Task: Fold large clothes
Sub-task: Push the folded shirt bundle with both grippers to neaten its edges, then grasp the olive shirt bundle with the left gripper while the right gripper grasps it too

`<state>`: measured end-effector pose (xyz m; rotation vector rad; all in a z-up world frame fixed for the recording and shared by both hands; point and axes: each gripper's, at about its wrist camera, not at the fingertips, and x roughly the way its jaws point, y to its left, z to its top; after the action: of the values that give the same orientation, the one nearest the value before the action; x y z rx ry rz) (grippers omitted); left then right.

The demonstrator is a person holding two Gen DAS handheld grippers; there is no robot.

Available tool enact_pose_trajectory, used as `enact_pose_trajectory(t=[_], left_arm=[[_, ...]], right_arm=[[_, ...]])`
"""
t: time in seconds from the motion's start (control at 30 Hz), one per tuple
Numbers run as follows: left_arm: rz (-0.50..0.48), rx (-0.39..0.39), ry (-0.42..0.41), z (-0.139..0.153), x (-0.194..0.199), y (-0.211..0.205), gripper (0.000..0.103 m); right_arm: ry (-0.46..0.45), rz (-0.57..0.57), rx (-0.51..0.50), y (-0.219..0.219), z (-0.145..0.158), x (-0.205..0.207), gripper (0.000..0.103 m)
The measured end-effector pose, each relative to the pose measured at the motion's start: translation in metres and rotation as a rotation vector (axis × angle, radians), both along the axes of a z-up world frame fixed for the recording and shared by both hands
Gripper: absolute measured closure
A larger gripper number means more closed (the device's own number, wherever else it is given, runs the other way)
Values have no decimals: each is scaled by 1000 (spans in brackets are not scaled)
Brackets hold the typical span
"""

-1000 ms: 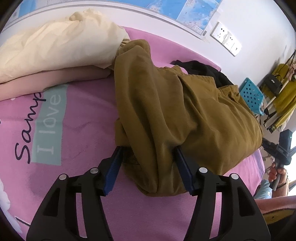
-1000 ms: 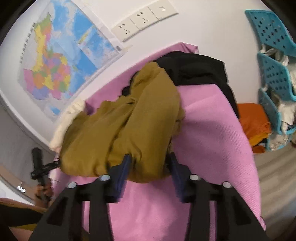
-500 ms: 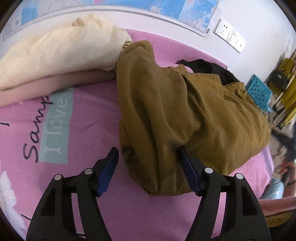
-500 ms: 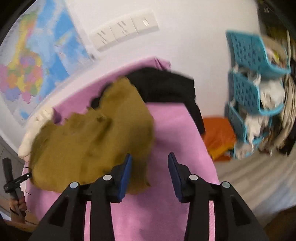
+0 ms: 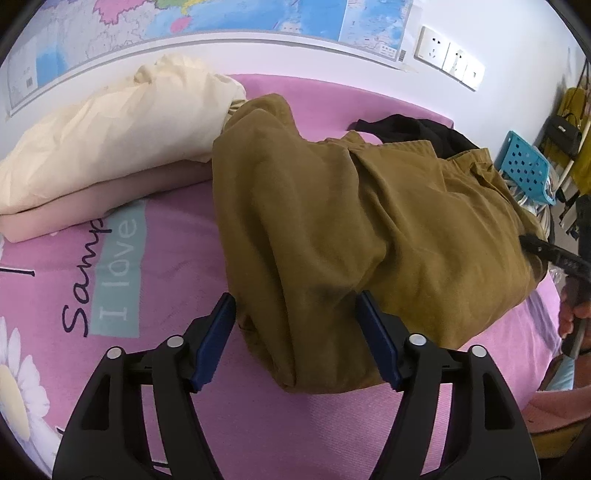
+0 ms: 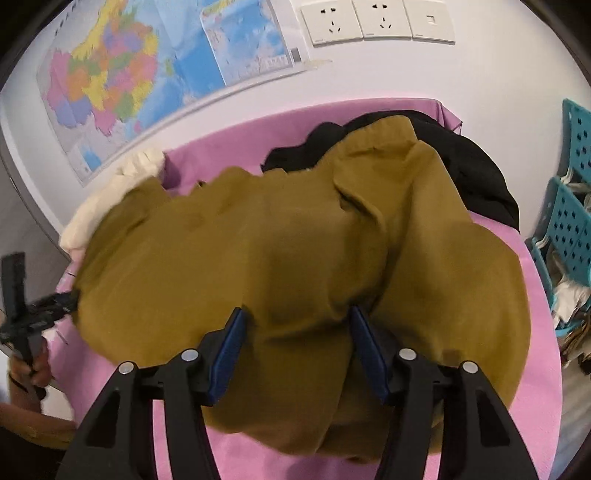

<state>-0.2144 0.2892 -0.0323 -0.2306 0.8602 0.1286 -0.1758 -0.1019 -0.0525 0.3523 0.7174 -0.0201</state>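
Note:
A large olive-brown garment [image 5: 351, 236] lies in a rumpled heap on the pink bed sheet [image 5: 155, 280]. My left gripper [image 5: 295, 317] is open, its blue-padded jaws set wide either side of the garment's near end, above the sheet. In the right wrist view the same garment [image 6: 295, 251] fills the middle. My right gripper [image 6: 295, 332] is open with a fold of the cloth bulging between its jaws, low over the fabric. The right gripper also shows in the left wrist view [image 5: 554, 254] at the garment's far right edge.
A cream garment [image 5: 110, 133] on a folded beige one [image 5: 92, 199] lies at the back left. A black garment [image 6: 472, 166] lies behind the olive one. Blue perforated baskets [image 6: 576, 221] stand to the right of the bed. A map [image 6: 110, 74] and wall sockets [image 6: 376, 18] are behind.
My right gripper swung back from the bed's bare right side onto the olive garment, which now bulges between its jaws. My left gripper pulled back slightly, still open.

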Motion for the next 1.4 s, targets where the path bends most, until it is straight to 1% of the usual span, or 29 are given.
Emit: enact_pose_trajectory(t=[0.1, 0.13, 0.17, 0.23, 0.3, 0.33, 0.4, 0.43, 0.5, 0.6, 0.73, 0.77, 0.8, 0.87, 0.93, 1.0, 1.03, 1.07, 1.13, 1.17, 1.23, 1.3, 1.37, 1.4], left_arm=[[10, -32, 7, -4, -2, 5, 27], [13, -48, 8, -5, -3, 7, 27], [14, -60, 9, -6, -5, 9, 27], [16, -80, 10, -6, -11, 12, 27], [17, -122, 7, -6, -21, 19, 27], [17, -139, 7, -6, -25, 22, 27], [13, -170, 8, -5, -34, 28, 27], [1, -204, 11, -6, -38, 31, 27], [-34, -288, 21, -9, -47, 34, 27], [-92, -341, 47, -13, -54, 26, 27], [-181, -460, 74, -23, -53, 10, 27], [-197, -478, 75, -26, -50, 6, 26], [-202, -492, 78, -29, -45, 2, 23], [-189, -532, 46, -31, -34, -1, 17], [-162, -584, 35, -34, -22, 2, 17], [-144, -635, 13, -37, -7, 5, 13], [-130, -656, 3, -38, -3, 7, 12], [-119, -674, -5, -39, 1, 8, 10], [-74, -710, -22, -40, 11, 12, 10], [-53, -725, -31, -40, 15, 12, 9], [2, -756, -64, -40, 21, 14, 9], [29, -749, -79, -39, 27, 11, 6], [57, -720, -77, -37, 30, 6, 6], [68, -706, -83, -37, 31, 2, 6]], right_arm=[[19, -11, -11, 1, 3, -2, 45], [20, -16, 5, -2, 6, -5, 42], [16, -24, 42, -7, 11, -11, 38], [-23, -26, 128, -14, 19, -27, 33], [-66, -3, 260, -22, 24, -53, 25], [-66, 5, 297, -24, 24, -58, 24], [-43, 17, 409, -27, 14, -78, 24], [-35, 17, 436, -28, 10, -81, 23], [-3, 2, 523, -29, -7, -90, 21], [11, -37, 611, -33, -26, -87, 21], [-6, -59, 675, -33, -38, -62, 20], [-11, -62, 679, -34, -39, -56, 20], [-13, -74, 668, -33, -39, -50, 19], [-33, -90, 633, -29, -34, -35, 14], [-51, -124, 625, -26, -32, -24, 12], [-71, -144, 612, -25, -30, -18, 11], [-81, -165, 603, -25, -30, -14, 11], [-100, -186, 603, -25, -31, -11, 8], [-117, -228, 586, -24, -30, -7, 7], [-125, -240, 583, -23, -30, -3, 5], [-144, -271, 559, -21, -30, 3, 5], [-162, -293, 538, -19, -30, 9, 5], [-162, -294, 506, -18, -30, 16, 5], [-163, -292, 498, -18, -30, 18, 10]])
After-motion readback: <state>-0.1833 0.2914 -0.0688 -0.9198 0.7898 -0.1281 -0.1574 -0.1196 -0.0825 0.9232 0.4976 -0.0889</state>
